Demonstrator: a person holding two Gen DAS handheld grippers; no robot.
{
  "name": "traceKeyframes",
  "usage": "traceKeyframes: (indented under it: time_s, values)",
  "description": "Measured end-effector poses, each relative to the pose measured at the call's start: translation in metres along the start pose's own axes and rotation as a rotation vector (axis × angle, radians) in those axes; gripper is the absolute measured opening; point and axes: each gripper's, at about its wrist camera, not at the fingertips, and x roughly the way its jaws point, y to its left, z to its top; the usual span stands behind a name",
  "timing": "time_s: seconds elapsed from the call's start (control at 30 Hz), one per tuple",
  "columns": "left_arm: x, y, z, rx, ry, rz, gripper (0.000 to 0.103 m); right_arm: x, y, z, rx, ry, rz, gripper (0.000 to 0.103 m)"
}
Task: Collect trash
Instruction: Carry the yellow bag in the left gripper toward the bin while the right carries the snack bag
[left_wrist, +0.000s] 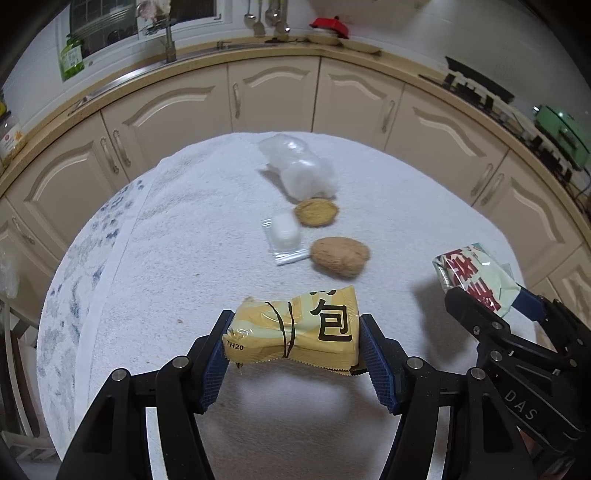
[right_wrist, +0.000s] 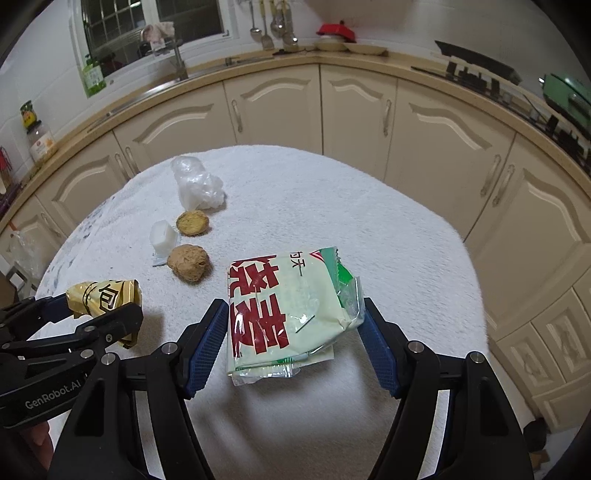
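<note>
Trash lies and hangs over the round table under a white terry towel (left_wrist: 221, 206). My left gripper (left_wrist: 291, 345) is clamped on a crumpled yellow plastic snack wrapper (left_wrist: 295, 328), held above the towel's near edge; its top line of print is folded out of sight, and I can read only "TH20" and the character "包".

My right gripper (right_wrist: 293, 325) is squeezed on a pale green foil packet with big red characters (right_wrist: 288, 310), also above the near edge. The red characters are creased and cut by folds, so I cannot read them; small print near the top is too distorted.

Farther along the towel from the yellow wrapper sit a brown lumpy bun-like piece (left_wrist: 340, 256), a small white block in a clear sachet (left_wrist: 284, 234) just beside it, a flatter round brown biscuit (left_wrist: 316, 212), and a crumpled clear plastic bag (left_wrist: 299, 166) touching that biscuit.

The right gripper's body reads "DAS" in the left view; the left one reads "GenRobot.AI" in the right view.
</note>
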Motion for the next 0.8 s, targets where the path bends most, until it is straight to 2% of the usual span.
traceKeyframes:
  time_s: [0.3,0.8]
  values:
    - [-0.023,-0.044,-0.009,0.074,-0.017,-0.037,0.062,-0.047,-0.046,-0.019,0.076,-0.048,-0.06,0.072]
    - [-0.047,-0.153,-0.032,0.258,-0.021,-0.176,0.062,-0.117,-0.159,-0.076,0.293,-0.07,-0.224,0.072]
